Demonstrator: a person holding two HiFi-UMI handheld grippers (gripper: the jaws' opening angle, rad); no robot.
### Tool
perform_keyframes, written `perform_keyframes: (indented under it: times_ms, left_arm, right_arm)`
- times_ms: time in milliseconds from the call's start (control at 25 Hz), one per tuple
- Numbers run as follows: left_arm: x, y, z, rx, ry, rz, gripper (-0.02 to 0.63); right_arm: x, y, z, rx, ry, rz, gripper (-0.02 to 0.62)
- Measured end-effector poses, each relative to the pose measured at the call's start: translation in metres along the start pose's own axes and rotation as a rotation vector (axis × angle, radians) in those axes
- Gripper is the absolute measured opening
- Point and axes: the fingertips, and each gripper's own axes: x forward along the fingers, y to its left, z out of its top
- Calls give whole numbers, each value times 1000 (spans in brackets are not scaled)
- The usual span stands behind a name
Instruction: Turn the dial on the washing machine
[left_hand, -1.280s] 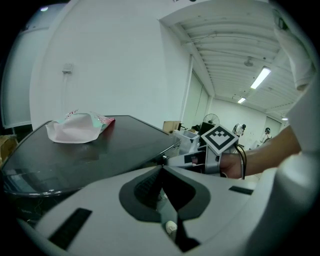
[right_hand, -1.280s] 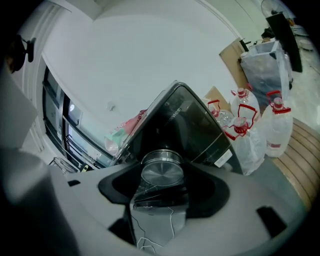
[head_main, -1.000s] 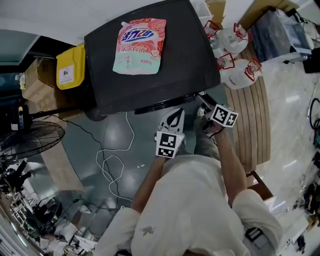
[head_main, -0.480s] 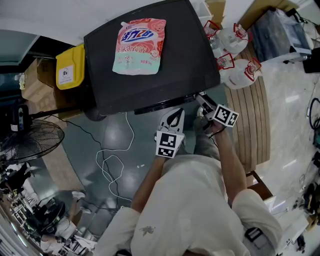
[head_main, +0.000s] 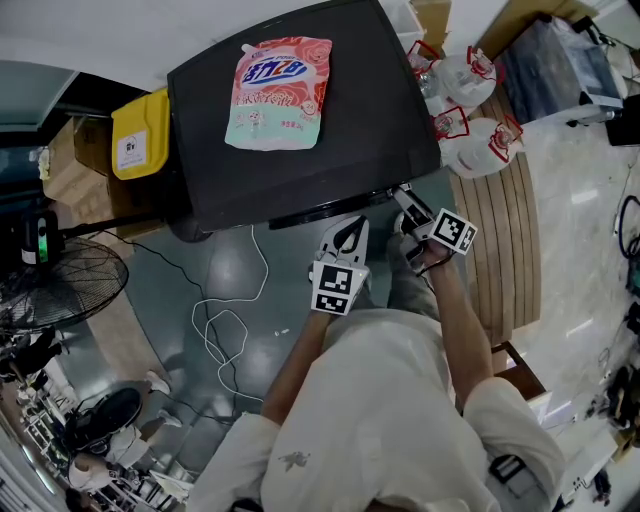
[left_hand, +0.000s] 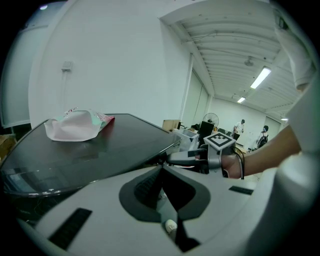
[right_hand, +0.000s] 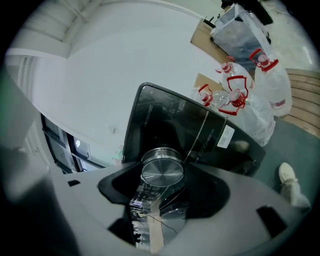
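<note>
Rolling right claw (right_hand: 162, 176) past its earlier tilt, gripping round brushed-metal dial (right_hand: 161, 169) mid-turn; needing further twist next; keeping left claw (left_hand: 162, 170) closed, empty.

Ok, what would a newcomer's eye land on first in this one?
Probably the pink detergent pouch lying flat on the black top of the washing machine, toward its far edge. Next, the shiny metal dial on the machine's front, clamped between the jaws of the right gripper, with the left gripper shut and empty beside it. White bags with red handles crowd the machine's right side in the head view.
</note>
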Motion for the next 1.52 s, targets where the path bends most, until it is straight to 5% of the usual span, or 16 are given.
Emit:
perform_keyframes:
  times_ms: [440, 1040, 1520]
  left_arm:
    - [-1, 0, -2, 0, 4, 2, 12]
    - [-1, -1, -4, 0, 8, 3, 12]
    - [-3, -1, -5, -1, 11, -1, 12]
  right_arm:
    - [4, 6, 1, 100, -27, 122, 278]
    - [3, 0, -2, 268, -66, 181, 279]
    - [-4, -2, -7, 70, -6, 67, 334]
